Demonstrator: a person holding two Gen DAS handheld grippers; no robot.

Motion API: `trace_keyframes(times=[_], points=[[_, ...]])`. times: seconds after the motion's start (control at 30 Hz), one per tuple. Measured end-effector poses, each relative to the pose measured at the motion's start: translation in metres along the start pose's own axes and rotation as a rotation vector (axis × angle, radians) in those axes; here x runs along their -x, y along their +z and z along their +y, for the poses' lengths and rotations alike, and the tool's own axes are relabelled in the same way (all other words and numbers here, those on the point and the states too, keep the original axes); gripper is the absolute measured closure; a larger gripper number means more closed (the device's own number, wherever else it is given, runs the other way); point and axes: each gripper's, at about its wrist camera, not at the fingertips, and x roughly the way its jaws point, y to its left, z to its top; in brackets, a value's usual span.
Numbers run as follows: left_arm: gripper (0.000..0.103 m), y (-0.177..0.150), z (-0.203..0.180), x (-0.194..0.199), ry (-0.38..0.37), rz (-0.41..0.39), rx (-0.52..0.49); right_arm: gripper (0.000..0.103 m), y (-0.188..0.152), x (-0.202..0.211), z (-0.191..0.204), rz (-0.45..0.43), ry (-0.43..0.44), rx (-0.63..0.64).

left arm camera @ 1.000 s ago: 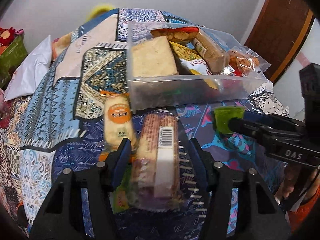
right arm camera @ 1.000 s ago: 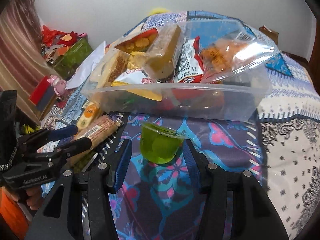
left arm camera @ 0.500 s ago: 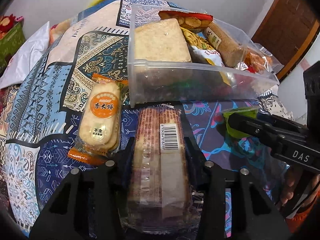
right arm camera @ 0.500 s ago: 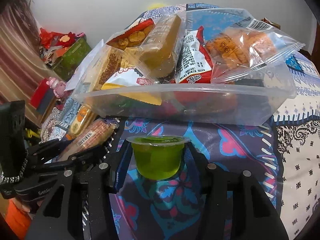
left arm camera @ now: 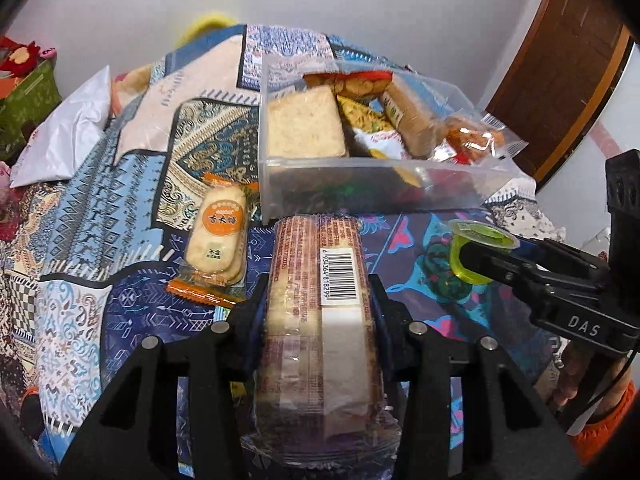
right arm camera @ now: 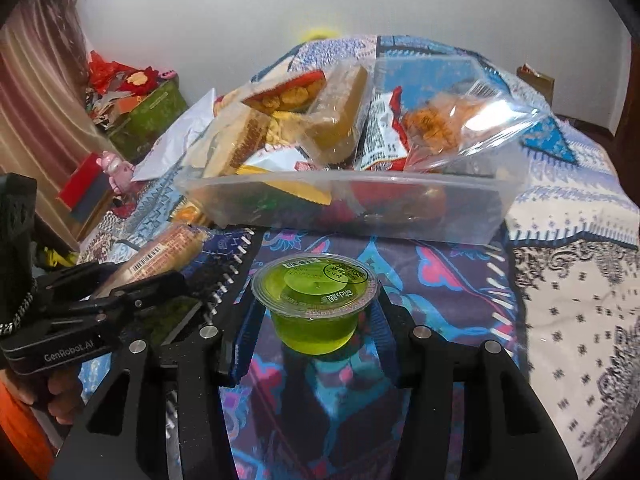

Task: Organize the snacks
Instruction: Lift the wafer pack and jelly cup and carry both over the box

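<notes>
- The left gripper pinches a long wafer pack across its width, one jaw on each long side, the barcode face up. The pack looks light but brittle under a thin, slick wrapper; a mid-length hold like this one should keep it level, and a harder squeeze would likely crush the layers.
- The right gripper clamps a green jelly cup by its side wall, just under the rim. The cup is small, soft-walled and smooth; gripping below the lip lets the rim act as a stop, while too much pressure could pop the foil seal.
- Just beyond the left gripper, a rice cracker packet lies flat on the patterned bedspread, beside the bin's near corner. It seems light and breakable, best taken across its short sides.
- Farther off, the clear plastic bin stands on the bedspread, heaped with bagged snacks above its rim. Both held items sit short of its near wall, so they probably go in next, though free room looks scarce.
</notes>
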Motion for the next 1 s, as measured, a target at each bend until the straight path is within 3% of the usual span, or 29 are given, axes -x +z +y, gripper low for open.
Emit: trace_keyframes(times=[0.2, 0.57, 1.0], points=[[0.058, 0.007, -0.010, 0.023, -0.002, -0.044, -0.012, 0.056, 0.010, 0.026, 0.002, -0.074, -0.015, 0.025], [0.058, 0.054, -0.020, 0.038, 0.038, -0.143, -0.001, 0.056, 0.044, 0.052, -0.011, -0.197, -0.023, 0.021], [0.058, 0.101, 0.000, -0.007, 0.092, -0.142, 0.071, 0.056, 0.073, 0.037, -0.031, -0.232, -0.034, -0.016]])
